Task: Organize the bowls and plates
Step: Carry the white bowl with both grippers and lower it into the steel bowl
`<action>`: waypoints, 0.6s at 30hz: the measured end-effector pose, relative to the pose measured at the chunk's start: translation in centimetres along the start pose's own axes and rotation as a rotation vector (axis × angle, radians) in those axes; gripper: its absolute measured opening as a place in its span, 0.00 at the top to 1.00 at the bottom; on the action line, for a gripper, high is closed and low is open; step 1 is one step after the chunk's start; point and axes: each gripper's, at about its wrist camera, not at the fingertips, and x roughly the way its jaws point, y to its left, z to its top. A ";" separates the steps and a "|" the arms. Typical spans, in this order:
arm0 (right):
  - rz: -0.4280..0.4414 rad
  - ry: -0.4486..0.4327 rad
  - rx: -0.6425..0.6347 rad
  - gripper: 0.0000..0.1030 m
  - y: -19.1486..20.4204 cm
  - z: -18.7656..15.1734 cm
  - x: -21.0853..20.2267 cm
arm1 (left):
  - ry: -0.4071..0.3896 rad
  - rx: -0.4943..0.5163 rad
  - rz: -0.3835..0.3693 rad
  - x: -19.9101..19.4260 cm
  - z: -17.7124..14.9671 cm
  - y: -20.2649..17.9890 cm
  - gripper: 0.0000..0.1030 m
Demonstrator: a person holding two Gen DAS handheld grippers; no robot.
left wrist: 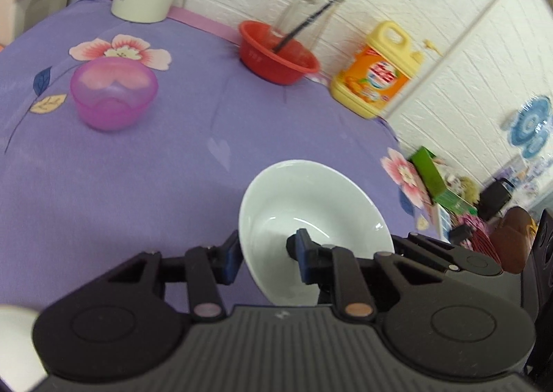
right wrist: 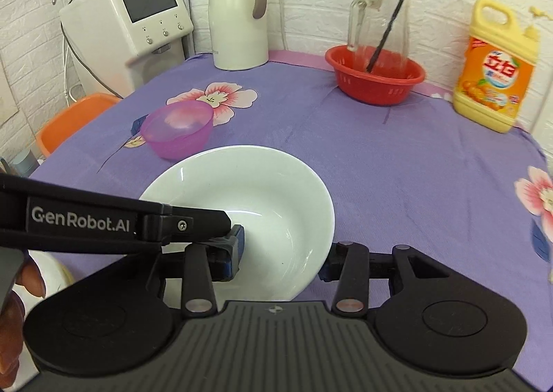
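Setting: white brick-pattern wall behind a table (right wrist: 397,164) draped in soft purple cloth printed with pink flowers and small leaves.
White bowl (right wrist: 249,205): glossy glazed ceramic, round, wide sloping wall, smooth and plain, bright glints along the inner curve; tilted, at the near middle of the cloth, pinched from two sides at once.
Same bowl, left view (left wrist: 311,205): tipped steeply, hollow facing the camera, rim reading as an oval.
Left gripper (left wrist: 268,254): black plastic with blue pads, narrowed onto the bowl's wall, one pad outside, the other inside the hollow; seen in the right view as a long black arm marked GenRobot.AI reaching in from the left.
Right gripper (right wrist: 281,259): black, matte, ribbed housing; closed onto the near rim, left pad inside the bowl, right pad against the outer wall.
Purple bowl (right wrist: 177,131): translucent plastic, small, rounded, upright just beyond the white bowl, on a flower print.
Red basket (right wrist: 375,76): slotted plastic, round, far side of the table, holding a clear glass pitcher (right wrist: 380,22) with a thin dark stick leaning inside.
Detergent bottle (right wrist: 496,64): yellow plastic, handled, orange label, far right corner.
Thermos jug (right wrist: 238,12): cream body, taupe lid and handle, by the wall.
Water dispenser (right wrist: 131,22): white casing, dark screen, off the table's left edge.
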 end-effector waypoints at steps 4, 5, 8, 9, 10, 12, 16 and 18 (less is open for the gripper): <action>-0.051 -0.011 0.004 0.28 0.6 -3.0 -3.8 | 0.016 0.031 -0.039 -2.1 -3.6 -1.8 0.82; -0.060 -0.012 0.007 0.28 0.8 -3.7 -4.5 | 0.021 0.041 -0.047 -2.6 -4.6 -2.2 0.82; -0.089 -0.013 0.020 0.28 1.4 -6.2 -6.5 | 0.044 0.059 -0.065 -3.4 -7.3 -3.1 0.83; -0.095 -0.011 0.026 0.28 1.5 -6.9 -6.9 | 0.050 0.067 -0.068 -3.6 -8.1 -3.3 0.83; -0.102 -0.009 0.032 0.28 1.7 -7.7 -7.3 | 0.057 0.074 -0.070 -3.8 -8.9 -3.4 0.83; -0.108 -0.005 0.046 0.28 1.9 -9.2 -8.0 | 0.072 0.079 -0.070 -3.9 -10.2 -3.5 0.83; -0.106 0.006 0.068 0.28 2.1 -11.2 -8.1 | 0.093 0.087 -0.060 -3.8 -12.0 -3.2 0.83; -0.105 0.009 0.071 0.28 2.3 -12.0 -8.1 | 0.098 0.092 -0.056 -3.7 -12.6 -3.1 0.82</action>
